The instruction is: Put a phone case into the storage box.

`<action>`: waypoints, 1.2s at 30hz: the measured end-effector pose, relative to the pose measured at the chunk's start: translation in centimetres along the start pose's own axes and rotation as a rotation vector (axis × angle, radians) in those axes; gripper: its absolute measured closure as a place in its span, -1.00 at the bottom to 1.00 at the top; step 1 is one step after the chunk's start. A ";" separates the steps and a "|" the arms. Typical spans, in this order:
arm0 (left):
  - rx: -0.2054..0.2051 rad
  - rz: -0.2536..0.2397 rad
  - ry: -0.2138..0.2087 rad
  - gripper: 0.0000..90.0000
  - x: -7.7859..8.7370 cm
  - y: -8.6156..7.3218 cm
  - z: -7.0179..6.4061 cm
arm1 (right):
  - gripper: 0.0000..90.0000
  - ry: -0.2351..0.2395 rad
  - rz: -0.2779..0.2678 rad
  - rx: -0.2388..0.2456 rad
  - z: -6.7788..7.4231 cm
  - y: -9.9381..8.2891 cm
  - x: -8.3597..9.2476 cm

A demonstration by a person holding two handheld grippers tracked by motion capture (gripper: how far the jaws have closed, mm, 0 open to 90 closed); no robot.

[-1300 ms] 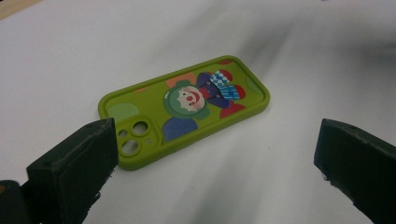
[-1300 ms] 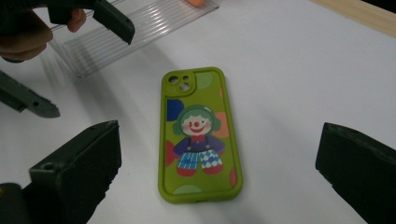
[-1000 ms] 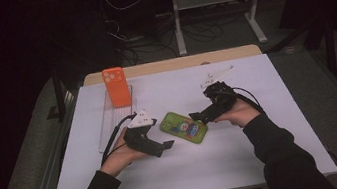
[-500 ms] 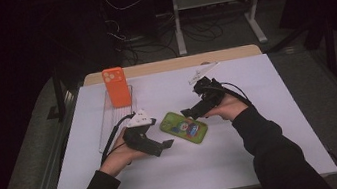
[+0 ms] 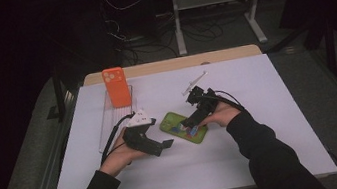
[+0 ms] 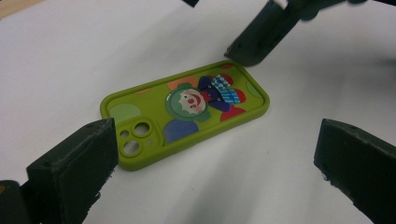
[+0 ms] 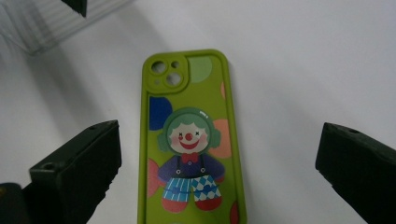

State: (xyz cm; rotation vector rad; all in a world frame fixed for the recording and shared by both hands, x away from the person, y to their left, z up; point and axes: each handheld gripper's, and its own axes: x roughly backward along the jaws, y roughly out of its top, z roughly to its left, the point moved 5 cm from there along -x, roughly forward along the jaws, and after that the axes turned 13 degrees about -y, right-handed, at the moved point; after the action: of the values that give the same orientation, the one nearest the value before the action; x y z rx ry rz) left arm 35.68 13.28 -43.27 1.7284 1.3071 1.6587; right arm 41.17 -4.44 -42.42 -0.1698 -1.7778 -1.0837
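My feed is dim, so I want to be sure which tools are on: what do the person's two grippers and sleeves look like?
Both are black handheld tools with blocky, matte black fingers. The left gripper carries a pale grey three-cornered plate on top, and a black cable trails from it. The right gripper has a black cable too. The sleeves are dark and long.

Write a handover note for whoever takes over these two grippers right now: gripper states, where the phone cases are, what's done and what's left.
Left gripper: open, empty, jaws apart just short of the green clown phone case.
Right gripper: open, empty, poised over the case's bottom end.
The green case lies flat on the white table, picture side up, not yet gripped.
The orange phone case stands upright in the clear rack at the left.
Done: both grippers brought to the green case.
Left: likely grip it and lift; perhaps to the rack.
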 end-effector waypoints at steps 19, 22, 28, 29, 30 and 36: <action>0.012 -0.014 -0.005 -1.00 0.0 0.0 0.0 | -0.94 -0.018 0.126 0.091 1.7 -2.2 -3.4; 0.014 -0.013 -0.005 -1.00 -0.1 0.0 0.0 | -0.92 -0.005 0.137 0.099 1.9 -2.4 -3.6; 0.009 -0.002 0.001 -1.00 -0.1 0.0 -0.1 | -0.74 0.010 0.163 0.126 2.2 -2.8 -4.1; 0.009 -0.002 0.001 -1.00 -0.1 0.0 -0.1 | -0.73 0.005 0.164 0.124 2.3 -2.9 -4.2; 0.010 -0.005 -0.001 -1.00 -0.1 0.0 -0.1 | -0.72 -0.001 0.168 0.128 2.3 -3.0 -4.2; 0.014 -0.005 0.001 -1.00 -0.2 0.0 -0.1 | -0.71 -0.005 0.171 0.126 2.3 -3.1 -4.3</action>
State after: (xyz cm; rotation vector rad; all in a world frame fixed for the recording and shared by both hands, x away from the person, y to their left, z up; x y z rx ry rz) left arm 35.57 13.12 -43.37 1.7314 1.3251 1.6521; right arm 39.95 -3.07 -47.89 -0.2434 -1.7946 -0.8478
